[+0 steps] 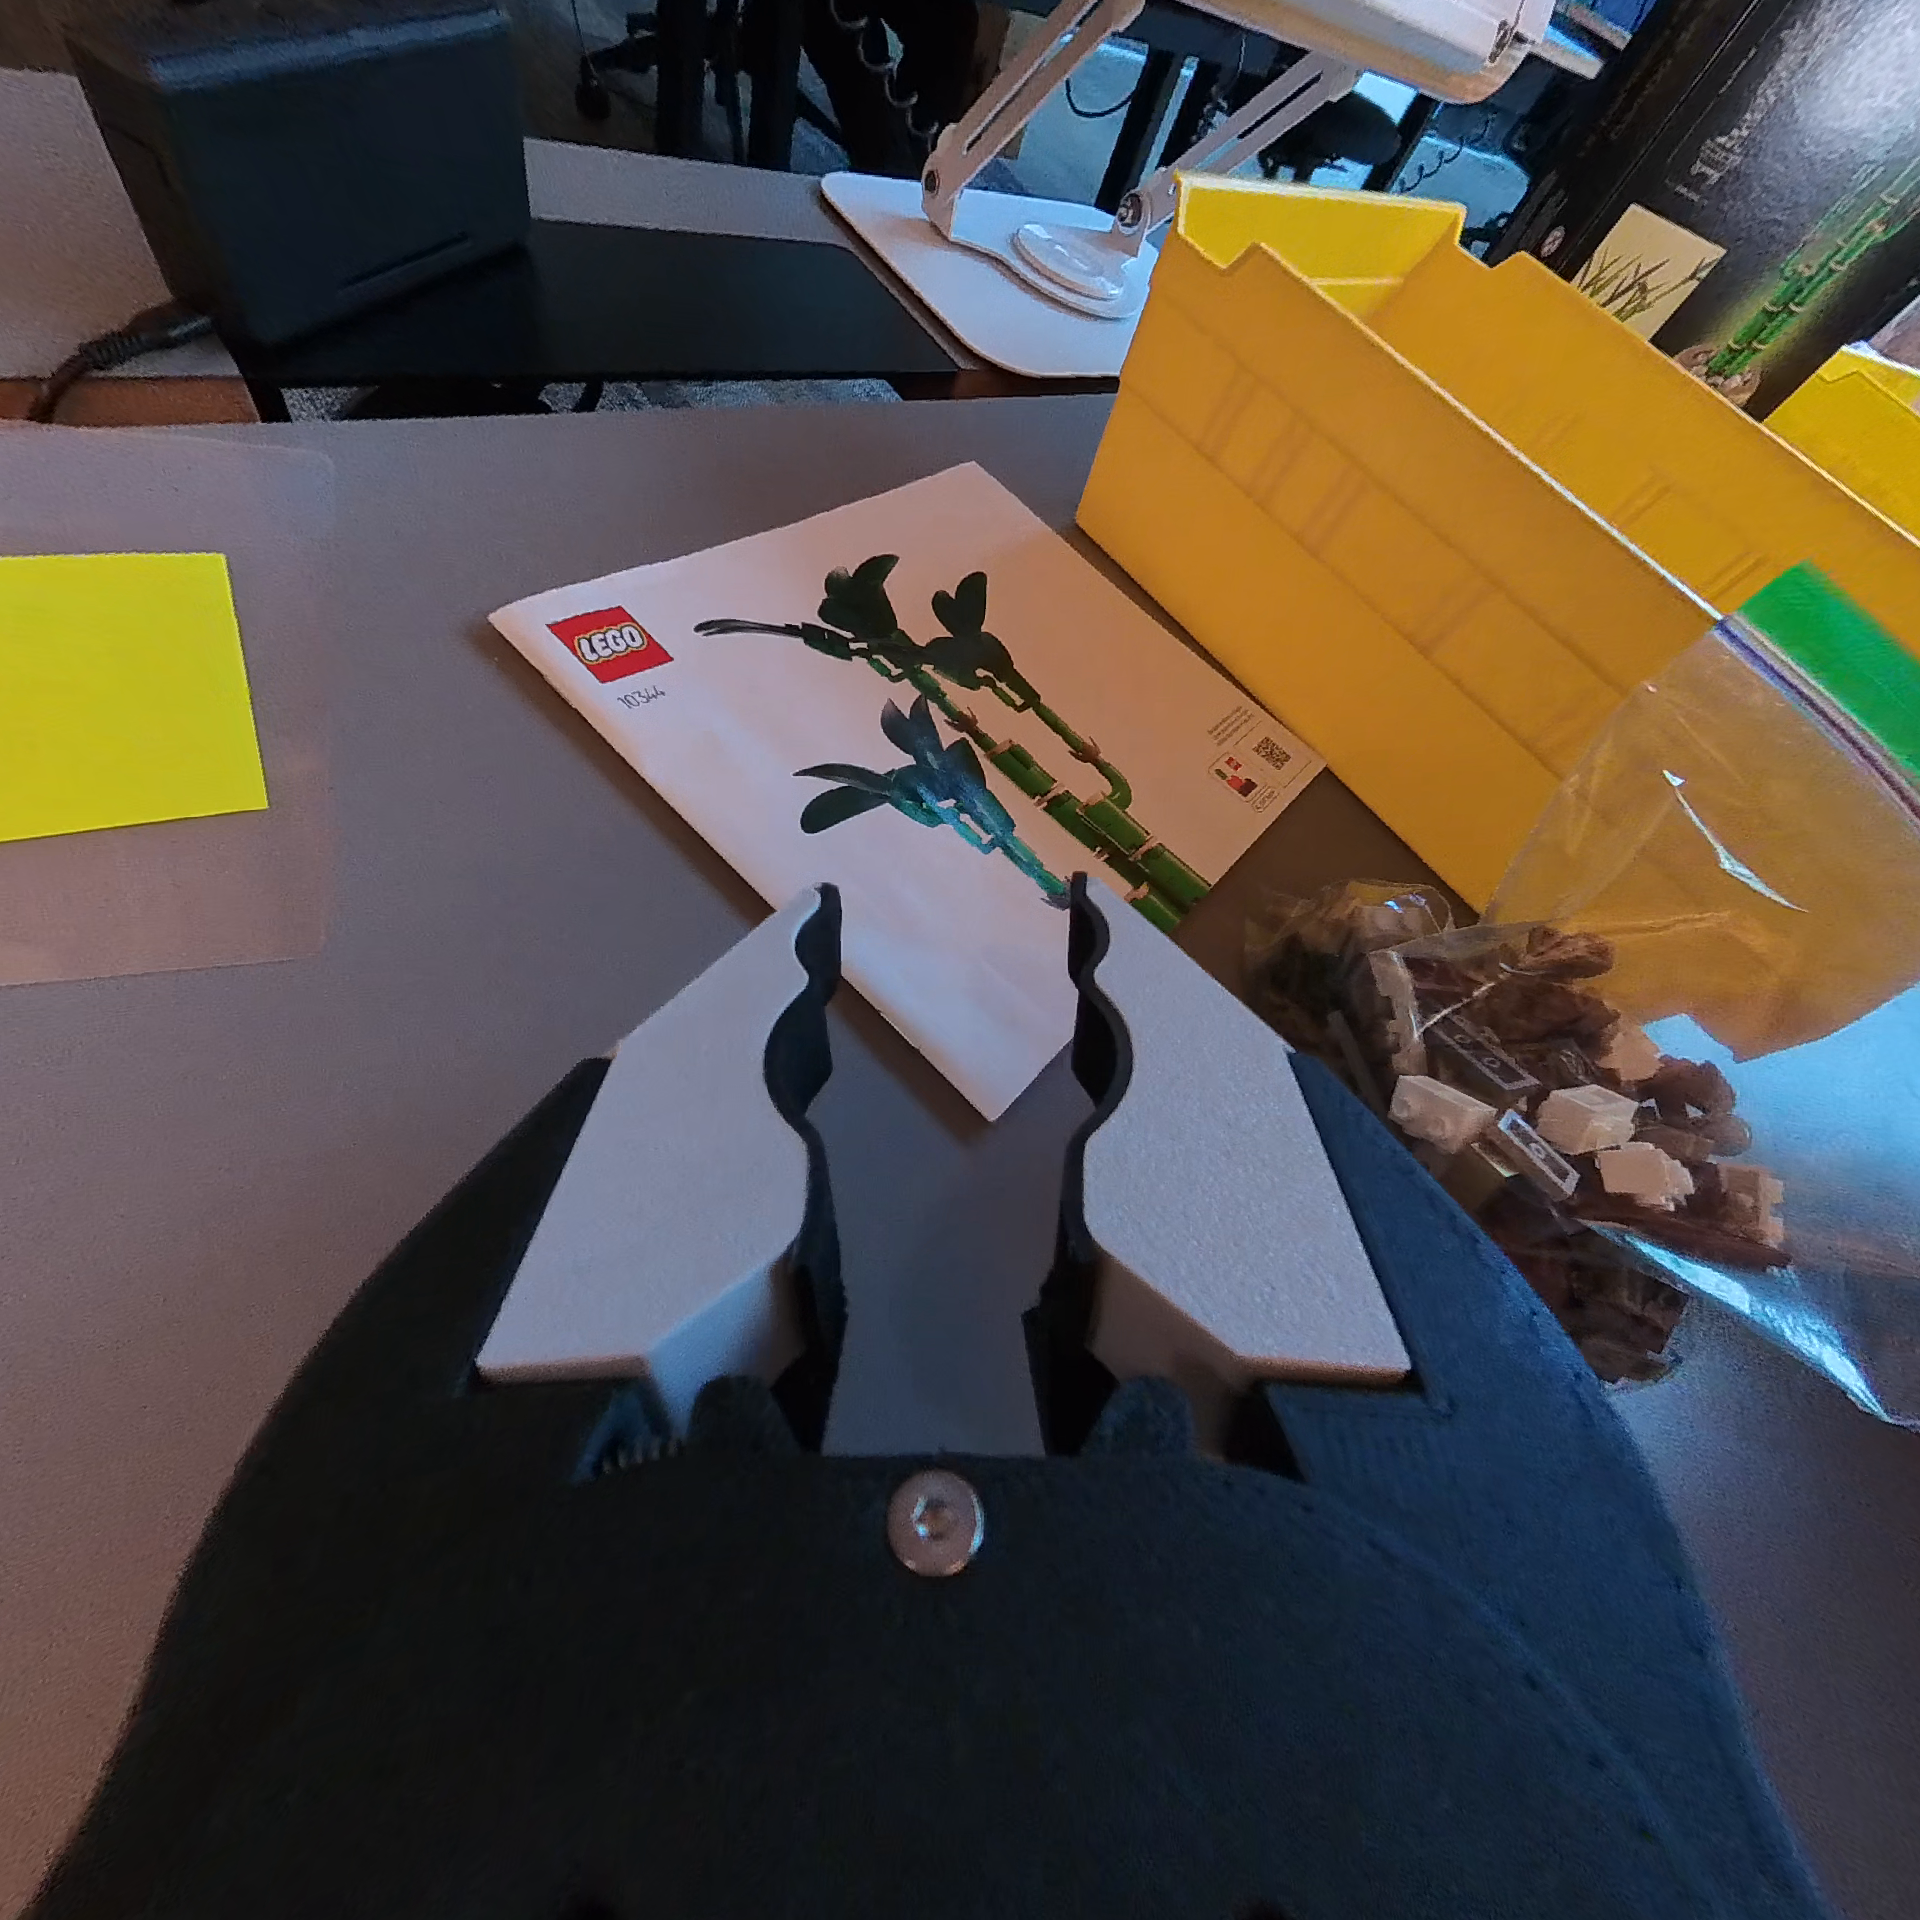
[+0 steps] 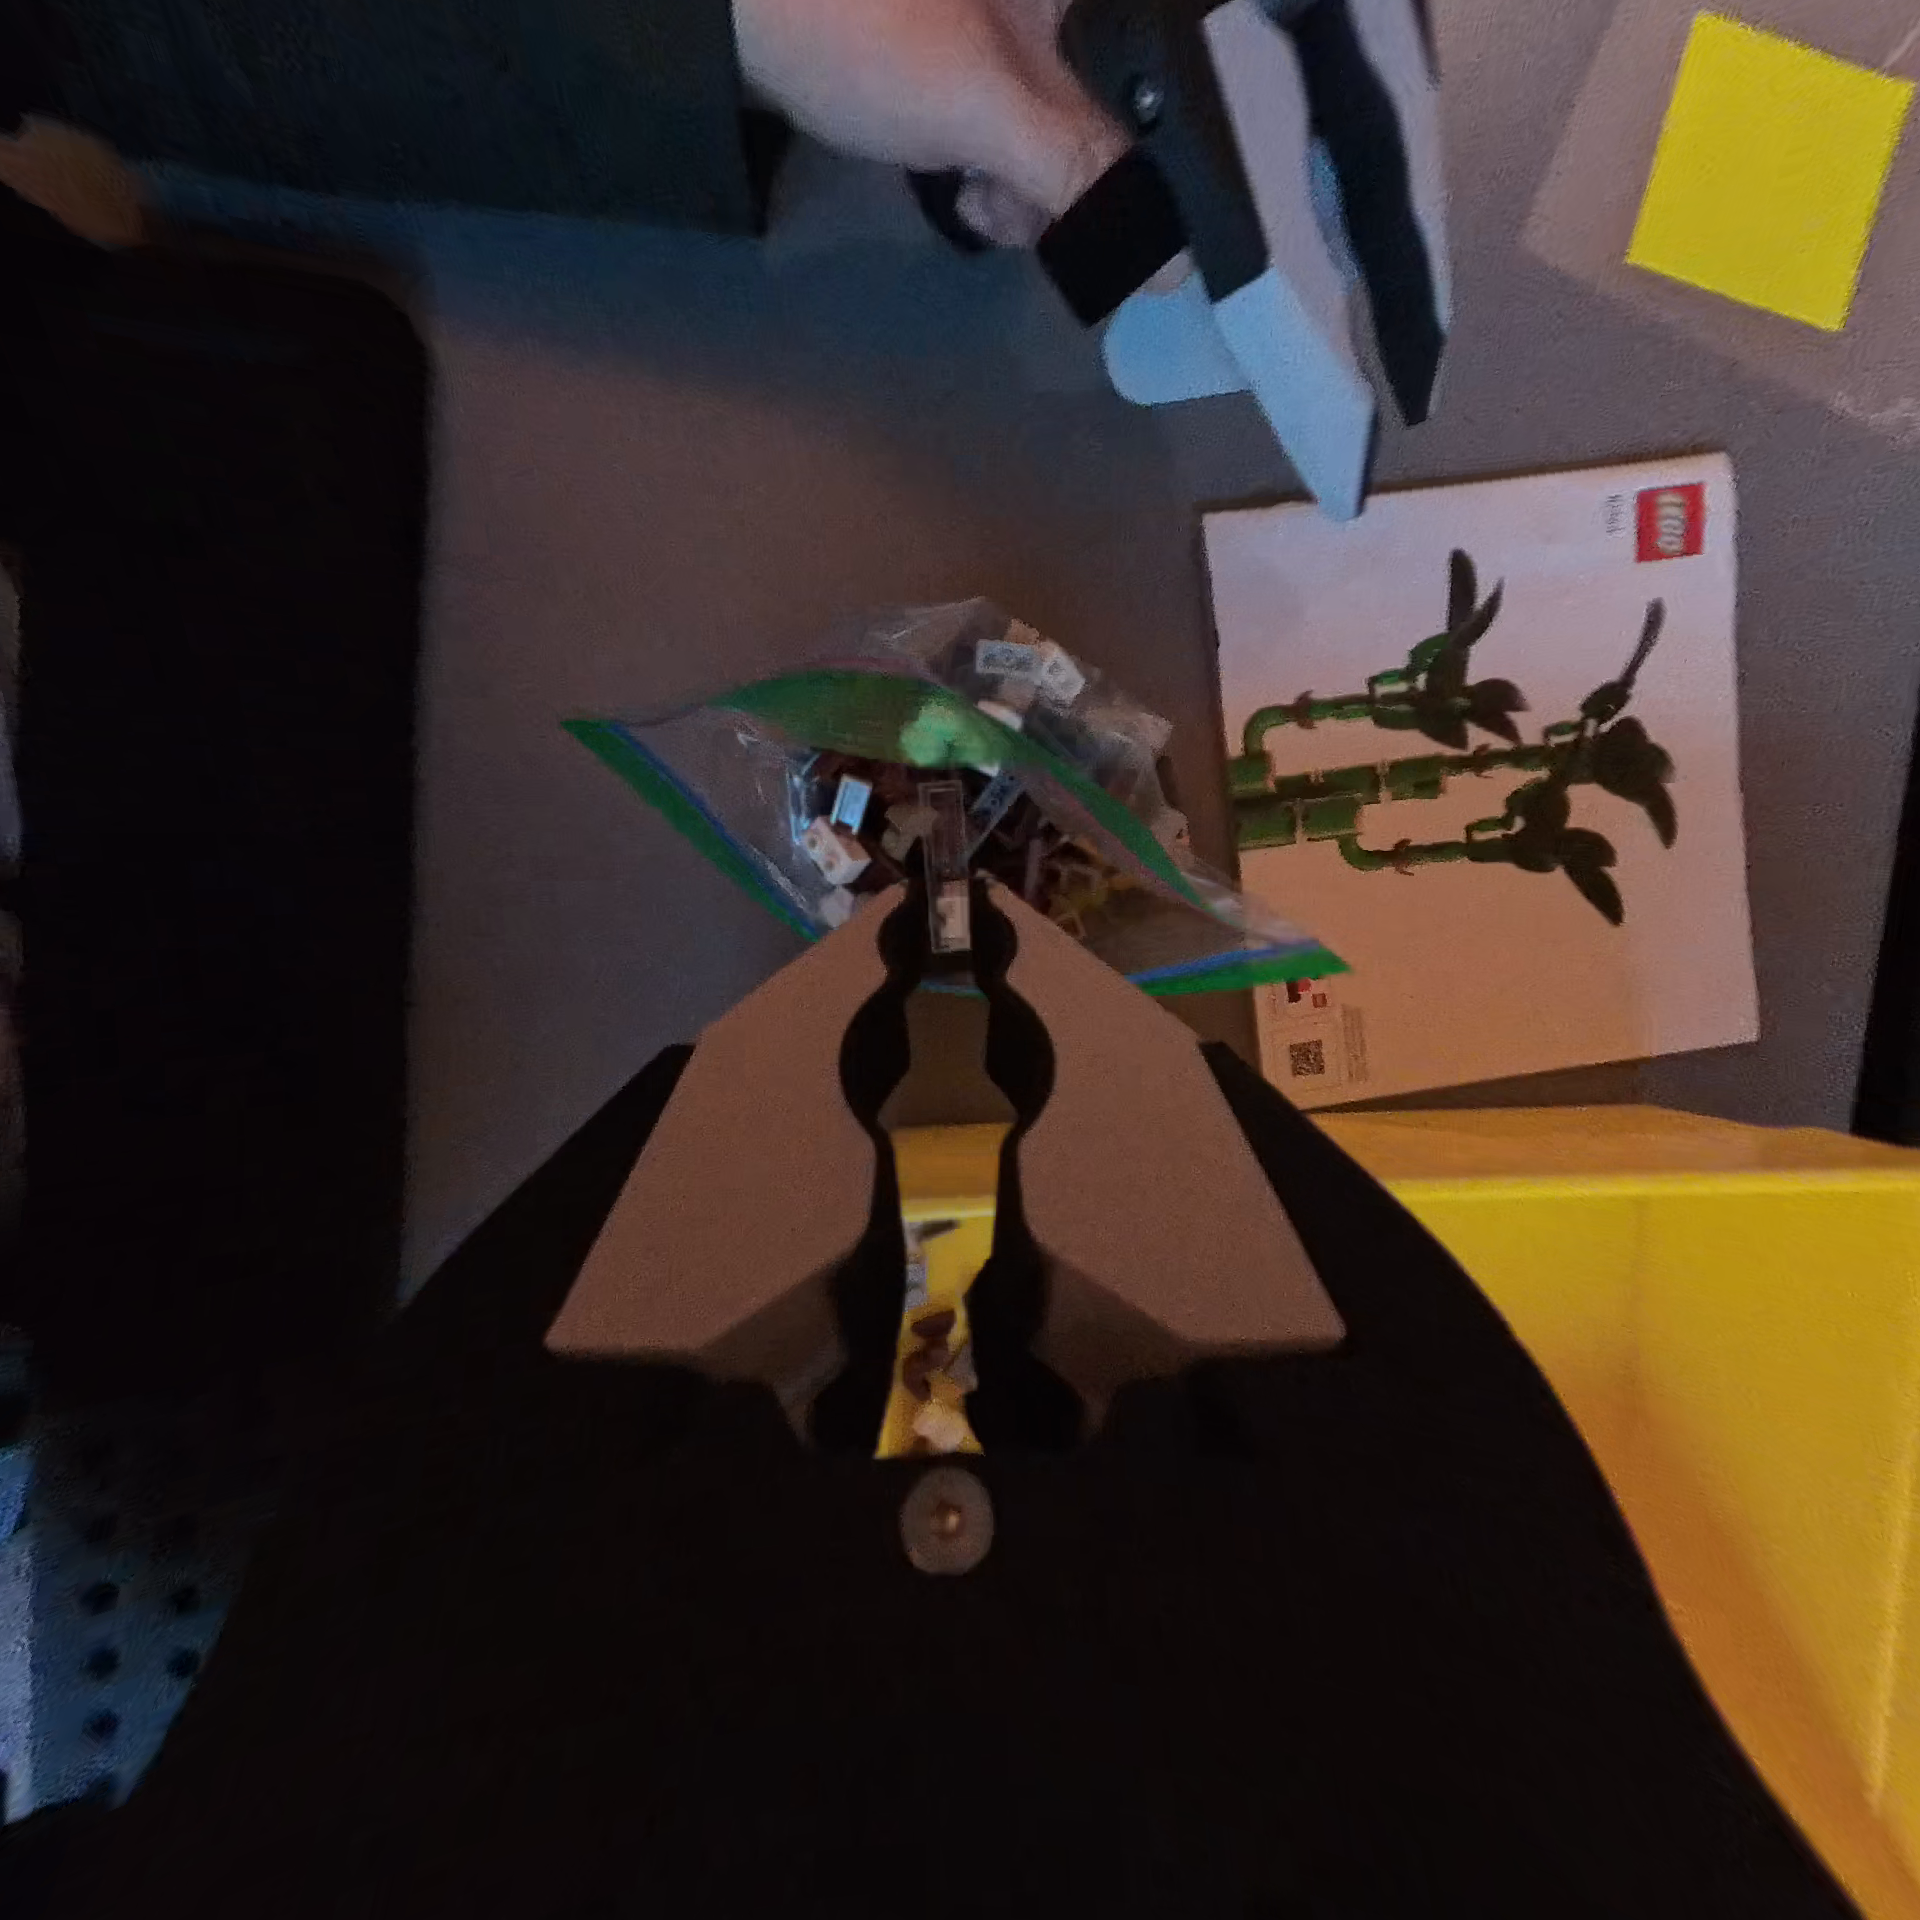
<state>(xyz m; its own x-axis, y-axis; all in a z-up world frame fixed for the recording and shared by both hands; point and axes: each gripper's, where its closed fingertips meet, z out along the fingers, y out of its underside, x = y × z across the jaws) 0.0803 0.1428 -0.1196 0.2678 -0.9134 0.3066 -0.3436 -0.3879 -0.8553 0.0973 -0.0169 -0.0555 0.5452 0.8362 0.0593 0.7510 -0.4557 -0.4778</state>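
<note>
Left wrist view: our left tool (image 1: 951, 914) hangs wide open and empty over the booklet (image 1: 894, 769) on the tabletop (image 1: 416, 1039); bare room leftward. Right wrist view: our right tool (image 2: 940, 914) pinches the clear bag's (image 2: 914, 790) rim (bricks inside), beside the yellow bin (image 2: 1558, 1299).

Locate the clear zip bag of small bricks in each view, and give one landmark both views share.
Left wrist view: the zip bag sits at the right edge, beside the yellow bin, right of the open left tool.
Right wrist view: the bag is at centre, just beyond the right tool, which pinches a small part at the bag's mouth.
Shared landmark: the white instruction booklet.
</note>
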